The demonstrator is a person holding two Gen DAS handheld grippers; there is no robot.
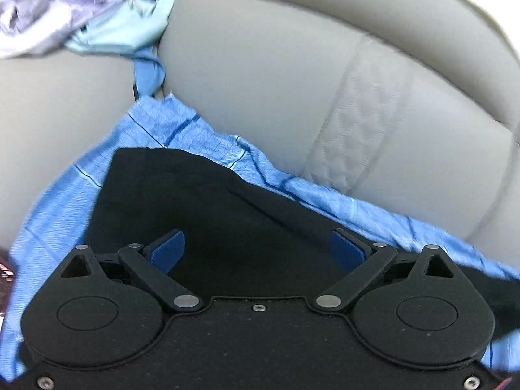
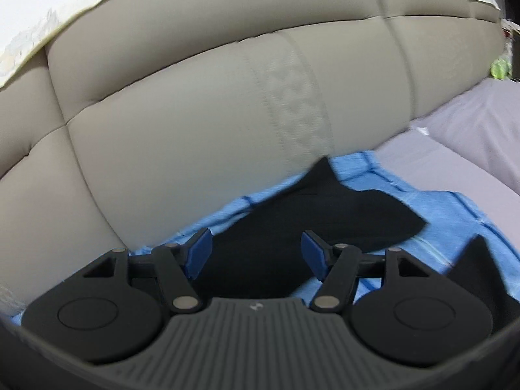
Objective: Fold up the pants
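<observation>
While both sets of blue-padded fingers stand spread apart with nothing between them, the entry runs as follows.

Left gripper (image 1: 261, 250): fingers (image 1: 167, 250) wide open, empty, poised just above black cloth; whether the pads touch it cannot be told.

Right gripper (image 2: 256, 253): fingers (image 2: 200, 250) likewise open and empty, over the near part of the same garment.

Black pants (image 1: 201, 201): dark, matte fabric lying flat on a blue cloth. In the left view a straight edge and squared corner lie to the far left, with a raised fold or seam running diagonally to the right. In the right view (image 2: 325, 214) a pointed flap stands up at the far end, and a second black peak shows at the right. Judged soft, light, limp; it should drape and sag when lifted, and could slide over the cloth beneath. Best taken at an edge or corner, pinching a single layer well inside the hem, one gripper per corner so the fold stays even.

Blue cloth (image 1: 58, 201): thin, lined sheet under the pants; risk of pinching it along with them.

Grey padded backrest (image 1: 260, 74): quilted, far side.

Crumpled pale fabric (image 1: 65, 6): far left, well apart.

Lilac sheet (image 2: 455, 136): right.
</observation>
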